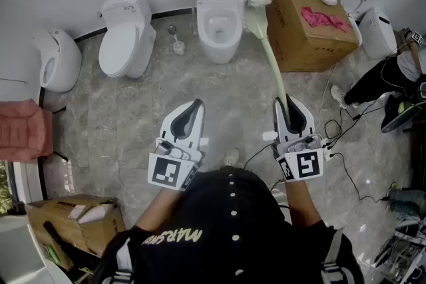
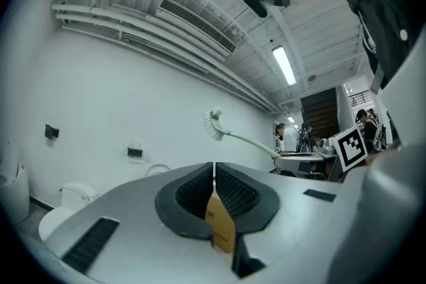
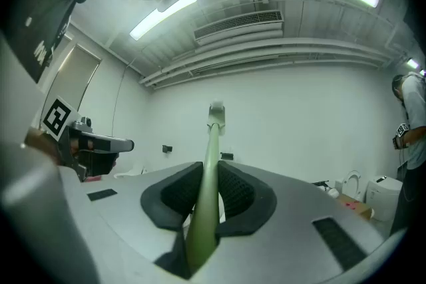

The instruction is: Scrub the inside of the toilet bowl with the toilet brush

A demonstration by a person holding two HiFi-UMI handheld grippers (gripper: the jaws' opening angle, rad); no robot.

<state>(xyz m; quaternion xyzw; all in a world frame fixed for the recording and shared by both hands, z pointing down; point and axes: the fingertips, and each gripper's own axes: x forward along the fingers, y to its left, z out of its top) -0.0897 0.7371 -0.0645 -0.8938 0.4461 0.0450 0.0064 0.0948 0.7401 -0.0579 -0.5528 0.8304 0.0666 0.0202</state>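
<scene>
Toilet (image 1: 218, 50), cardboard box (image 1: 309, 33) on floor (image 1: 133, 110)

Pale green handle, white bristles on your brush (image 1: 269, 53), upper centre. White toilet (image 1: 226, 46) beside it, brown box (image 1: 299, 43) with a pink patch (image 1: 325, 18) upper right, grey veined floor (image 1: 133, 116) all around.

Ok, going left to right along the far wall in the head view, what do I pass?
Rounded white fixture → closed-lid toilet → open toilet → toilet brush → cardboard box → white toilet at far right.
</scene>
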